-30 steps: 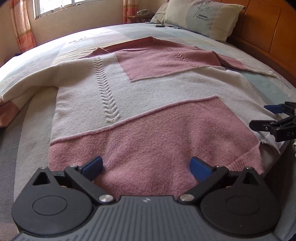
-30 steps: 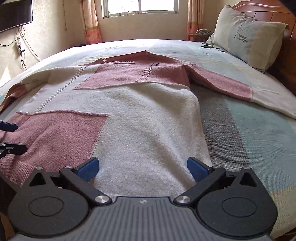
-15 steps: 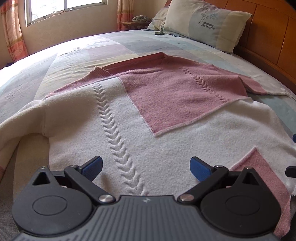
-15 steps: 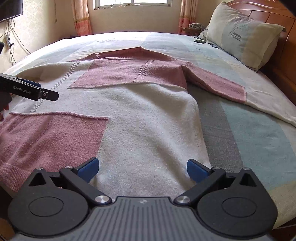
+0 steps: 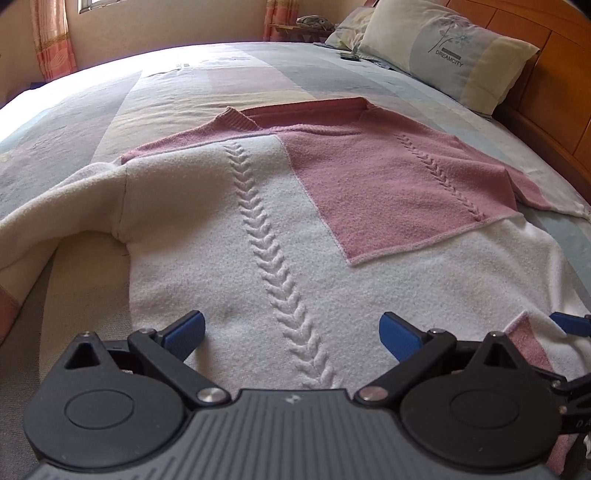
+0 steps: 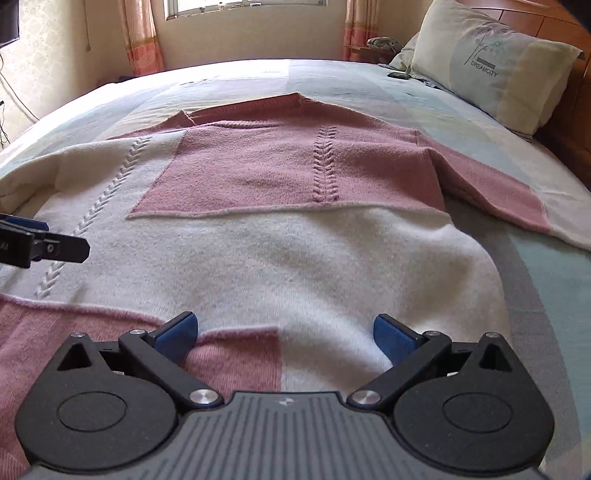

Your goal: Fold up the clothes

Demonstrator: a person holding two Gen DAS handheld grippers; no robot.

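Claws first: the left claw (image 5: 291,334) hangs low over the sweater (image 5: 332,236), its blue pads (image 5: 184,331) spread wide with nothing between them, a raised braid of knit running up between the two fingers. The right claw (image 6: 284,334) is spread just as wide and empty, poised above the seam where a pink panel meets white cloth. Each claw shows at the edge of the other's view, so they sit near each other, side by side. The sweater lies flat on the bed (image 6: 546,280), collar toward the window (image 6: 243,3), one pink sleeve (image 6: 495,195) stretched out to the right. A pillow (image 6: 509,66) leans on the wooden headboard (image 5: 554,85).
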